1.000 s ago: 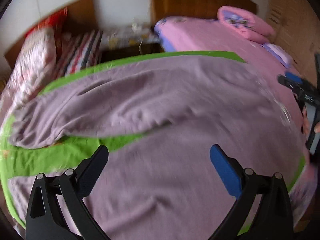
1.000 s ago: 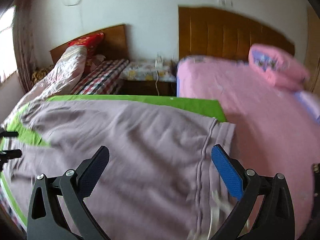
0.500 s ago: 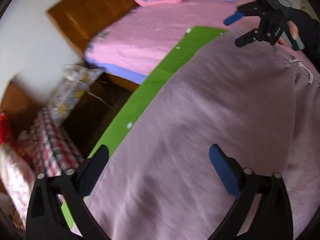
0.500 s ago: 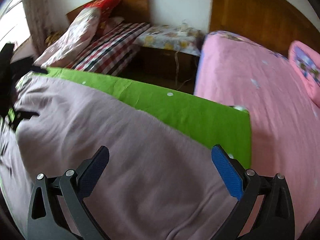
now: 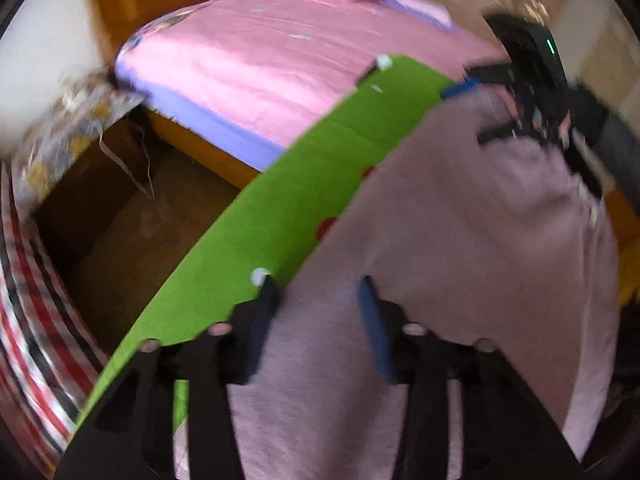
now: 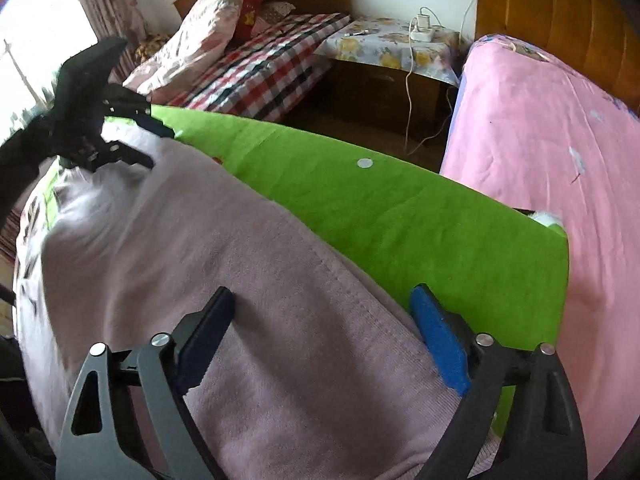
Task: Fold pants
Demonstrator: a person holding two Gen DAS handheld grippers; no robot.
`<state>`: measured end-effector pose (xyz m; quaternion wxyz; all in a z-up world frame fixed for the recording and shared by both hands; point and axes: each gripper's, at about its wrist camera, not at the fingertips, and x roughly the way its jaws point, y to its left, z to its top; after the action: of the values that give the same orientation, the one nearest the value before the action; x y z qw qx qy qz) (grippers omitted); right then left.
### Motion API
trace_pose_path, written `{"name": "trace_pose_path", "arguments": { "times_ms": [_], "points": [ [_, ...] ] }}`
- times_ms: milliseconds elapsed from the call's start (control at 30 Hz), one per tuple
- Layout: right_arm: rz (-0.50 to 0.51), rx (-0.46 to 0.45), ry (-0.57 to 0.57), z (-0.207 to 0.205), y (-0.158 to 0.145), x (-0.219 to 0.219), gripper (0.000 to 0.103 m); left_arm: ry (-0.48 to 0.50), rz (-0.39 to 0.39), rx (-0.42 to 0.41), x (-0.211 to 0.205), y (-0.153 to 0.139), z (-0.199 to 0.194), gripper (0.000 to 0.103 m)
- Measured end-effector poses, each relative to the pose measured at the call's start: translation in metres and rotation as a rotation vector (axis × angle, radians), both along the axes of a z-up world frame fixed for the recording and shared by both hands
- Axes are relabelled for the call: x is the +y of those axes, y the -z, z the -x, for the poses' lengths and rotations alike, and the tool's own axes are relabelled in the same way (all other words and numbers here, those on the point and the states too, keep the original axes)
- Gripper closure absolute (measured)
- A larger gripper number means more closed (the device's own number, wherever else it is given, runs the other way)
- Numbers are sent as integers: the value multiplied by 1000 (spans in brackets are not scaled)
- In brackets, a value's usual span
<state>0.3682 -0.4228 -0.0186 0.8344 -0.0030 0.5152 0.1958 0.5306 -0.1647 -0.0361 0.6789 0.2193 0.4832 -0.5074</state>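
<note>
Left wrist view: the left hand-held gripper (image 5: pixel 320 292) reaches over the far long edge of the mauve pants (image 5: pixel 460 240), which lie spread on a green cloth (image 5: pixel 304 184). Its two fingers stand partly drawn in, with a fold of the pants' edge between them; the picture is blurred, so I cannot tell whether the pads actually pinch the fabric. Farther along the same edge, at the upper right, the right hand-held gripper (image 5: pixel 480 112) shows as a dark smear over the pants, one blue pad just above the fabric.

In the right wrist view the right hand-held gripper (image 6: pixel 324 312) has its fingers spread wide, the black one resting over the pants (image 6: pixel 200 248) and the blue one at the pants' ribbed hem, where fabric meets the green cloth (image 6: pixel 400 208). Nothing is pinched between them. The left hand-held gripper (image 6: pixel 148 140) appears at the upper left, low over the other end of the garment.

Beyond the cloth lies a bed with a pink cover (image 6: pixel 560 128) and wooden headboard, a nightstand (image 6: pixel 392 44) with a flowered cover and a white charger cable, and a second bed with a checked blanket (image 6: pixel 272 68) and pillows.
</note>
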Motion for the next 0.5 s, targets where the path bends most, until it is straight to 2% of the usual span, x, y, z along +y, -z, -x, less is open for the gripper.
{"name": "trace_pose_path", "arguments": {
  "times_ms": [33, 67, 100, 133, 167, 267, 333, 400, 500],
  "points": [
    [9, -9, 3, 1, -1, -1, 30, -28, 3, 8, 1, 1, -4, 83],
    [22, -21, -8, 4, -3, 2, 48, -48, 2, 9, 2, 1, -5, 86],
    [37, -38, -16, 6, -6, 5, 55, -60, -3, 4, 1, 1, -1, 87],
    [50, -51, -7, 8, -9, 9, 68, -68, -17, -10, -1, 0, 3, 89],
    [72, -63, 0, 11, -12, 14, 75, -75, -35, -29, -3, -1, 7, 92],
    [198, -125, -2, 28, -23, 35, 86, -88, -107, -126, -7, -8, 29, 96],
    [263, -189, 35, 44, -40, 47, 96, -99, -128, -228, -9, -23, 53, 96],
    [291, -273, 59, 69, -65, 56, 96, -118, -115, -294, -2, -42, 71, 96],
    [292, -365, 82, 111, -95, 66, 96, -130, -75, -413, 22, -79, 122, 97]
  ]
}}
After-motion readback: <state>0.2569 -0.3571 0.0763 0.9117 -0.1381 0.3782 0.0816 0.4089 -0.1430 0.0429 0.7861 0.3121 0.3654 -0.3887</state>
